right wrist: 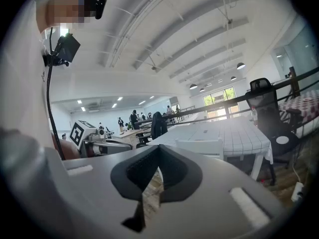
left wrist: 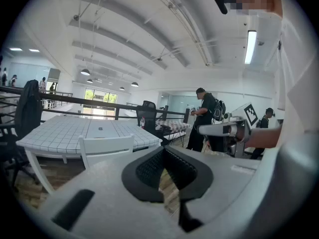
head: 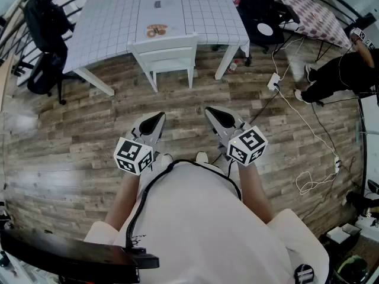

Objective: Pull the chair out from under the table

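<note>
chair (head: 164,52) seat hidden under table (head: 106,28)

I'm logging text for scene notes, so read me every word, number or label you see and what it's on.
No text is readable.
Print on the white shirt: too small to read.
Dark patch on the table: too small to read.
On the left gripper and right gripper: square marker patterns, no letters.
</note>
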The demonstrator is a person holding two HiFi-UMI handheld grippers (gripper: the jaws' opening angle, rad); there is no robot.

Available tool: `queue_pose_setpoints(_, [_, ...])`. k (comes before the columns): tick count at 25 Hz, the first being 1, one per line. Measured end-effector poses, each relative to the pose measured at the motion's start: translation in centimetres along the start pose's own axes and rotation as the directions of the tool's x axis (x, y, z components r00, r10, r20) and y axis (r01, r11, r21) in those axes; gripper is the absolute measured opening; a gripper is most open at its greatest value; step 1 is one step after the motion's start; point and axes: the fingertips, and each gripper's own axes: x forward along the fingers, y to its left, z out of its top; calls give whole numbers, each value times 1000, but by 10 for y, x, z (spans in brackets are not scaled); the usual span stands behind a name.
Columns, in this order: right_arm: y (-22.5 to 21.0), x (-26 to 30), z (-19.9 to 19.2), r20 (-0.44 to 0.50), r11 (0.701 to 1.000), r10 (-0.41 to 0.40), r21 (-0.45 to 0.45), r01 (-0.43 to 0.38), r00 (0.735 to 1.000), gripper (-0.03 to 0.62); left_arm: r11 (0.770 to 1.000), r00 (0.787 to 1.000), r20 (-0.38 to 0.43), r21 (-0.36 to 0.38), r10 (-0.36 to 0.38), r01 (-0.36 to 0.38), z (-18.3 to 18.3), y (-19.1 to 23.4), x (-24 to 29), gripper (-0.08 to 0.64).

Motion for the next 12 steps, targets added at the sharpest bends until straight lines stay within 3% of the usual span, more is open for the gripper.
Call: queue_pose_setpoints(12, [-11, -3, -6, -26, 1000, 26, 3, -26, 999, 6, 1000, 1000, -17, 8, -1, 1, -4, -5, 16, 8])
